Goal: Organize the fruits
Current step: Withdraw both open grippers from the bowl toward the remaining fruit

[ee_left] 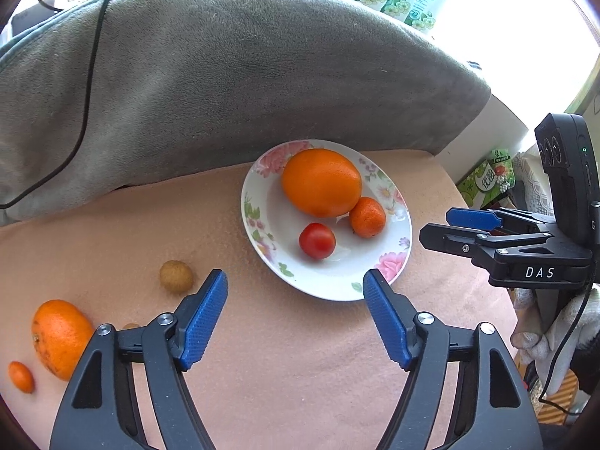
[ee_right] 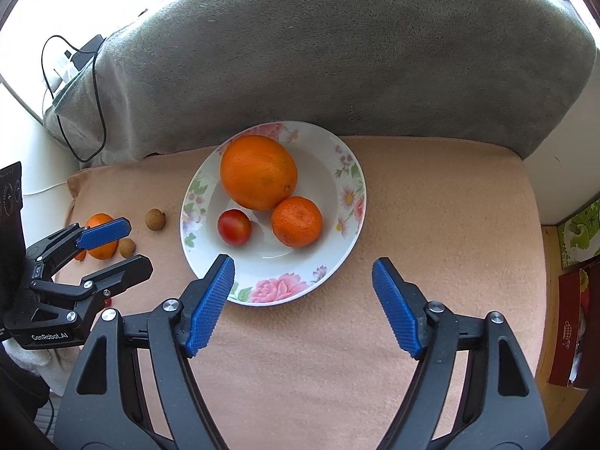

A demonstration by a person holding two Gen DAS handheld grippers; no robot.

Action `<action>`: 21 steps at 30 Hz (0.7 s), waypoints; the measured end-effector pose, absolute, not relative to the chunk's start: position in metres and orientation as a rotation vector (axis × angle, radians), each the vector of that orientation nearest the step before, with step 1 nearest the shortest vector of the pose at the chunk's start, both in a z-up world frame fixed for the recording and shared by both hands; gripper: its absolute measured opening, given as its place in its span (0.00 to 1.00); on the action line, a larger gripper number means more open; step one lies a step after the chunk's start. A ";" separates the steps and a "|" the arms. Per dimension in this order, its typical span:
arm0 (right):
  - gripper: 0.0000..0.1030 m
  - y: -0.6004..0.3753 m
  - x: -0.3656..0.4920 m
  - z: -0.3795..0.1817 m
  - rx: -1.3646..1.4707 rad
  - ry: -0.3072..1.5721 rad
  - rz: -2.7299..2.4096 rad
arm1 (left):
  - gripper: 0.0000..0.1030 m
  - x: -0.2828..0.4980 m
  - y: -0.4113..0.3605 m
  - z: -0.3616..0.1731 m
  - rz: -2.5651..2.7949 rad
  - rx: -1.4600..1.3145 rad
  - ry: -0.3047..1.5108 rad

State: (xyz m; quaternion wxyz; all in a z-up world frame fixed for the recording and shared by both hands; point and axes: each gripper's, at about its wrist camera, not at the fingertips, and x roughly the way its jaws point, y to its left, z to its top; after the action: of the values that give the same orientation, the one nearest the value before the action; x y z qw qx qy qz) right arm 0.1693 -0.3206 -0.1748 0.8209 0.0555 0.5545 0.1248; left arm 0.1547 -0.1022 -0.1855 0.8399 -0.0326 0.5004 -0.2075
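Item 1. White shallow ceramic plate with pink floral rim [ee_right: 348,187]: centre of the right wrist view, resting on the peach terry-cloth surface [ee_right: 431,206], just in front of the grey plush cushion [ee_right: 337,45]. Holds three pieces: a large round orange [ee_right: 258,172] at the back, a small orange mandarin [ee_right: 296,221] touching it on the right, and a small red tomato [ee_right: 234,227] lower left, apart from the mandarin.

Item 2. Loose fruit, left of the plate: a brown round longan [ee_left: 176,276] nearest the plate; a medium orange tangerine [ee_left: 60,337] at lower left of the left wrist view; a tiny orange kumquat [ee_left: 21,376] beside it; a second brown longan [ee_right: 126,247], largely hidden behind my left claw's arm in that same view.

Item 3. My left claw [ee_left: 294,322]: spread wide, holding nothing, above bare cloth between the first longan and the plate.

Item 4. My right claw [ee_right: 303,305]: spread wide, holding nothing, at the plate's near rim.

Status: I judge gathering partly done; four pieces remain off the plate.

Next move, as I judge: swing the left claw toward the lower-left fruit, straddle the nearest longan, close gently on it.
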 end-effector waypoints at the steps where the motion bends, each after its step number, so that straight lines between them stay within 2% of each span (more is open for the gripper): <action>1: 0.76 -0.319 0.169 -0.174 0.120 1.181 0.266 | 0.72 0.154 -0.100 -0.185 -0.436 -0.074 1.056; 21: 0.77 -0.257 0.165 -0.161 0.184 1.180 0.328 | 0.73 0.125 -0.007 -0.177 -0.286 -0.180 1.058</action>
State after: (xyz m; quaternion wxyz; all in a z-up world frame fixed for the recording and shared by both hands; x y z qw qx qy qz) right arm 0.1646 -0.2569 -0.1614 0.8144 0.0860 0.5530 0.1538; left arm 0.1245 -0.0069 -0.1772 0.8497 -0.0855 0.5022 -0.1360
